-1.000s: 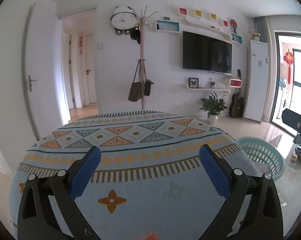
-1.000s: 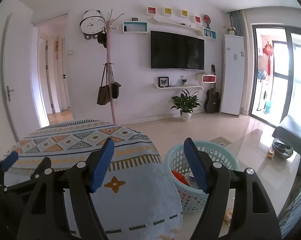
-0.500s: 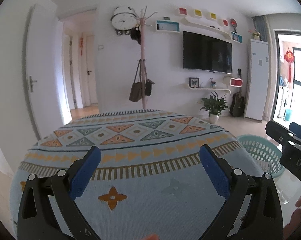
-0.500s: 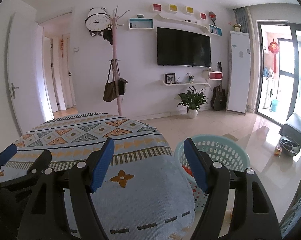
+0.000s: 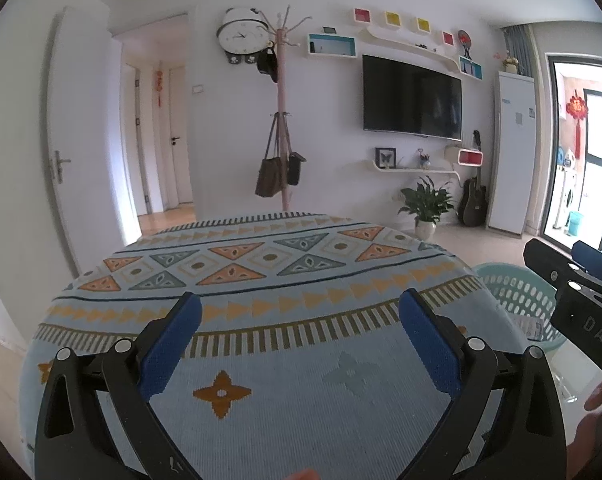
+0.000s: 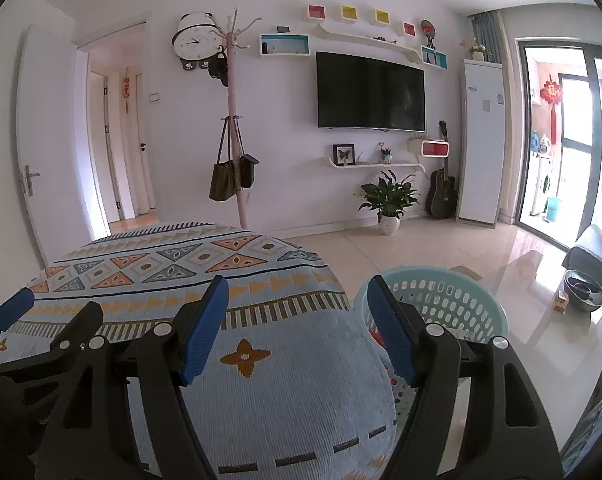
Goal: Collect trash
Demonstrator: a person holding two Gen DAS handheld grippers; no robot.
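Note:
A light green plastic basket [image 6: 457, 300] stands on the floor by the table's right edge, with red trash partly visible inside behind my finger. It also shows in the left wrist view [image 5: 513, 292]. My left gripper [image 5: 301, 328] is open and empty above the patterned tablecloth [image 5: 261, 268]. My right gripper [image 6: 301, 320] is open and empty, over the table's right edge next to the basket. The right gripper shows at the right edge of the left wrist view [image 5: 573, 276]. I see no trash on the table.
A coat rack with bags [image 6: 233, 168], a potted plant [image 6: 389, 204], a guitar [image 6: 443, 196] and a white cabinet [image 6: 483, 140] stand along the far wall. A glass coffee table [image 6: 561, 300] with a dark bowl [image 6: 583, 290] is at the right.
My right gripper has swung left, away from above the basket toward the table, and now shows larger in the left wrist view. The left gripper has barely moved.

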